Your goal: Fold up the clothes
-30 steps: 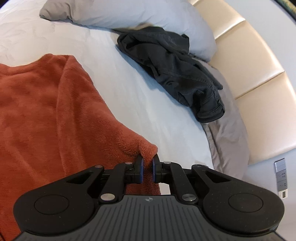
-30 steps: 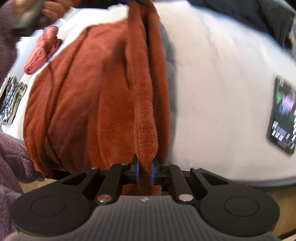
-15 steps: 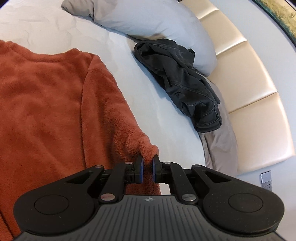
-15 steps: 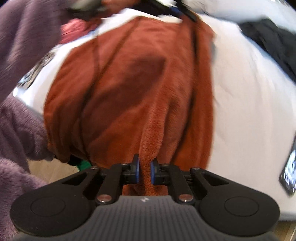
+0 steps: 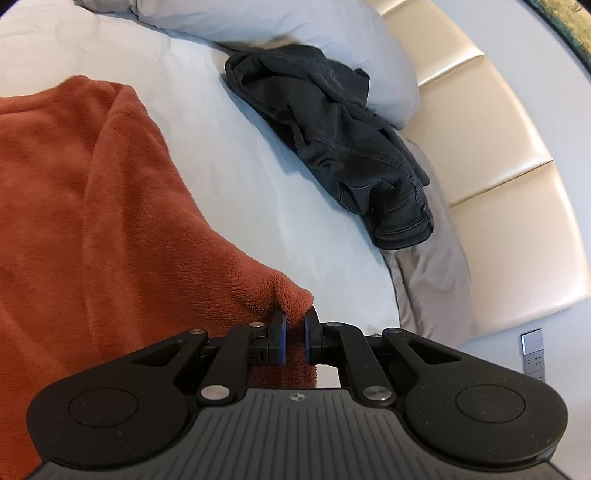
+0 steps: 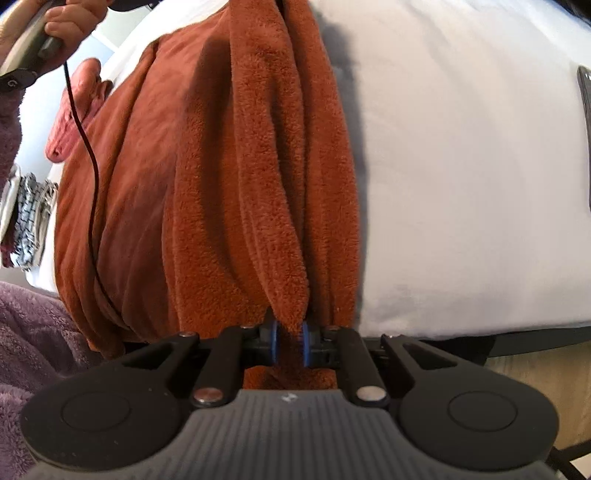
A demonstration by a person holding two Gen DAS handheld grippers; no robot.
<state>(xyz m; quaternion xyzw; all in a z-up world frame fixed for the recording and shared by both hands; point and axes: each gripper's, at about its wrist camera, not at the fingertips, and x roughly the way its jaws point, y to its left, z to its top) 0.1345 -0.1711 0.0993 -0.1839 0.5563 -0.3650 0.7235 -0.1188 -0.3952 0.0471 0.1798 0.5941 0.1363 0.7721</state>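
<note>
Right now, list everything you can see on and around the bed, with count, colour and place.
fleece garment: one, rust orange, spread on the bed, edge pinched by both grippers
dark garment: one, charcoal, crumpled against the pillow
pillow: one, pale grey, at the headboard
bed sheet: one, white, under everything
headboard: one, cream, padded panels
pink cloth: one, beside the fleece, far side
patterned cloth: one, black and white, bed's edge
left gripper: black, shut on the fleece
right gripper: black, jaws opening, fleece between them
hand: one, gripping a handle
</note>
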